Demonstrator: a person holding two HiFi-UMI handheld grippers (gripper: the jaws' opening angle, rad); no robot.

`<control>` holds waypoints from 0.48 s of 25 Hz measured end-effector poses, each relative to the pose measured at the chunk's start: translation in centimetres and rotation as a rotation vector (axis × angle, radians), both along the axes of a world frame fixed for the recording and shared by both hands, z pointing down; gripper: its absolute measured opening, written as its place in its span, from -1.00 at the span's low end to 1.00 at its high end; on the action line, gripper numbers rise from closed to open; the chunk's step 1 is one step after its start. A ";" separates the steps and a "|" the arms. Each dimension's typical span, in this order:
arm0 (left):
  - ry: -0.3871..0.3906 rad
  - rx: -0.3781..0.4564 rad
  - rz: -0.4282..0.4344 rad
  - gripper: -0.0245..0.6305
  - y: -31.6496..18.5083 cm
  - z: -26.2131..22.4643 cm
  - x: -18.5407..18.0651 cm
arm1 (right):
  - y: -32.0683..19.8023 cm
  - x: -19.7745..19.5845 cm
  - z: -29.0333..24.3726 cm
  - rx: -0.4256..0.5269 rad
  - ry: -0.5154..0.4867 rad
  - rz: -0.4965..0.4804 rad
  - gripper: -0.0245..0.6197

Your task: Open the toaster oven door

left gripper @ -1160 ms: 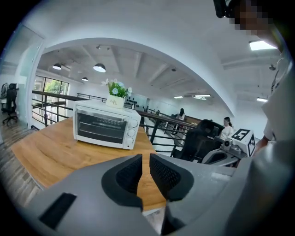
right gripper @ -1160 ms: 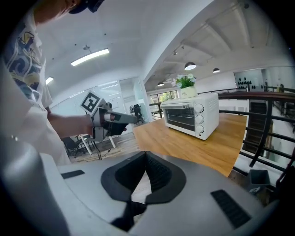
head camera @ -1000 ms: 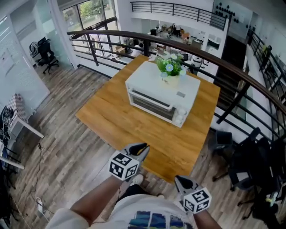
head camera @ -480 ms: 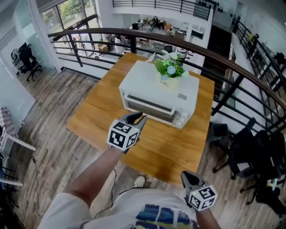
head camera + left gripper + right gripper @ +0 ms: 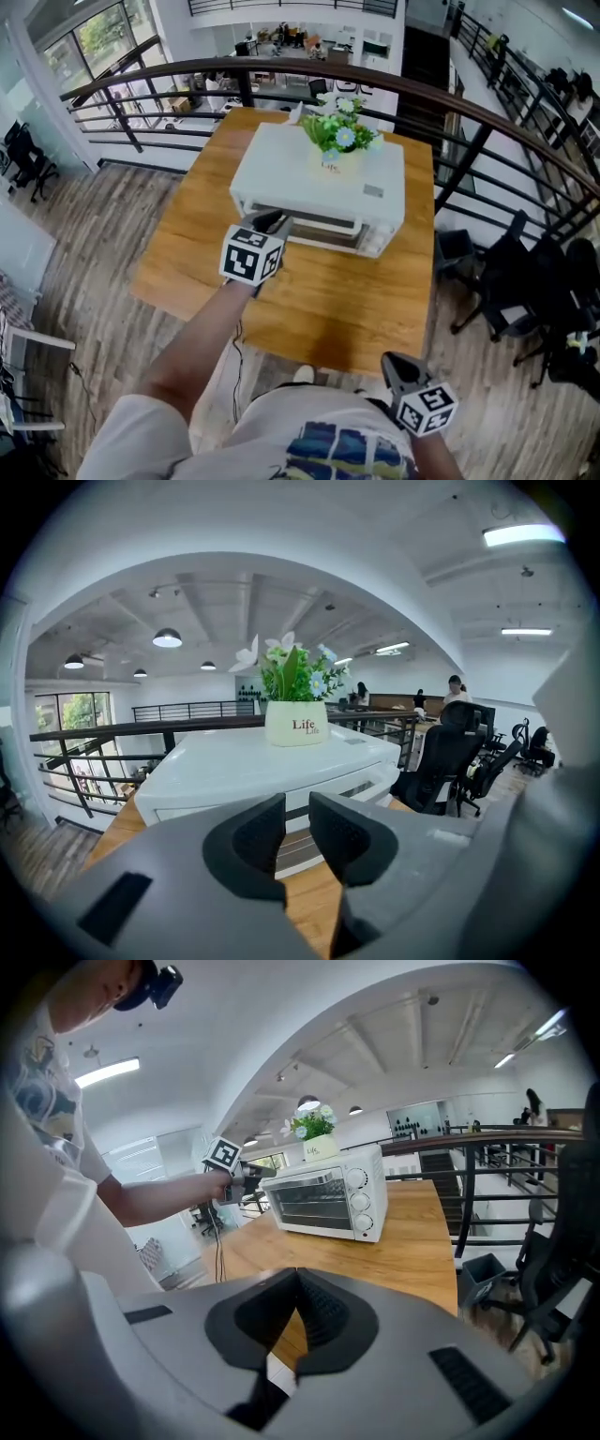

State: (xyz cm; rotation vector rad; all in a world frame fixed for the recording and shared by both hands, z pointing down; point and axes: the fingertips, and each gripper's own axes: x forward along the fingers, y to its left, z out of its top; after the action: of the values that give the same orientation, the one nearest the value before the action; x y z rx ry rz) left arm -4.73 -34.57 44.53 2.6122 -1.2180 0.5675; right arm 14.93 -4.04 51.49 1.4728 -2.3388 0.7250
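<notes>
The white toaster oven [image 5: 319,178] stands on the wooden table [image 5: 328,300] with its door closed and a flower pot [image 5: 331,142] on top. My left gripper [image 5: 270,223] is stretched out to the oven's front left, close to the top of the door. In the left gripper view the oven [image 5: 244,766] fills the space ahead, and the left gripper [image 5: 297,832] is open with a narrow gap and nothing in it. My right gripper [image 5: 392,362] hangs low by my body, off the table's near edge. In the right gripper view the right gripper [image 5: 297,1279] is shut and empty, the oven [image 5: 323,1202] far ahead.
A dark metal railing [image 5: 450,98] curves round the far and right sides of the table. Black office chairs [image 5: 525,300] and a small bin [image 5: 455,248] stand on the floor to the right. The table's near half is bare wood.
My left gripper has travelled from near my body forward across the table to the oven's front left. The right gripper has stayed low by my body.
</notes>
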 end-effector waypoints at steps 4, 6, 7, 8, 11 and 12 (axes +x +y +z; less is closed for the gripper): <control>-0.035 -0.015 -0.001 -0.69 -1.8 1.2 -0.2 | 0.2 -0.3 0.3 -0.010 0.001 0.034 -0.92; -0.050 -0.024 -0.001 -0.68 -2.3 1.7 -0.2 | 0.2 -0.1 0.2 -0.012 0.005 0.049 -0.92; -0.055 -0.031 -0.001 -0.68 -2.5 1.9 -0.1 | 0.1 0.0 0.1 -0.011 0.006 0.056 -0.92; -0.058 -0.037 -0.002 -0.67 -2.7 2.1 -0.1 | 0.0 0.0 0.0 -0.009 0.006 0.062 -0.92; -0.055 -0.052 -0.005 -0.66 -3.2 2.6 -0.1 | -0.3 -0.1 -0.2 -0.001 0.005 0.070 -0.92; -0.054 -0.056 -0.008 -0.66 -3.3 2.7 -0.1 | -0.3 -0.3 -0.1 -0.001 0.006 0.070 -0.92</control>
State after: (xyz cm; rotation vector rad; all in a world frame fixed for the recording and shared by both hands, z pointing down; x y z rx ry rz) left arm -4.86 -37.88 47.23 2.5608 -1.2097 0.6651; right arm 14.67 -4.29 51.36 1.5606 -2.2926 0.7382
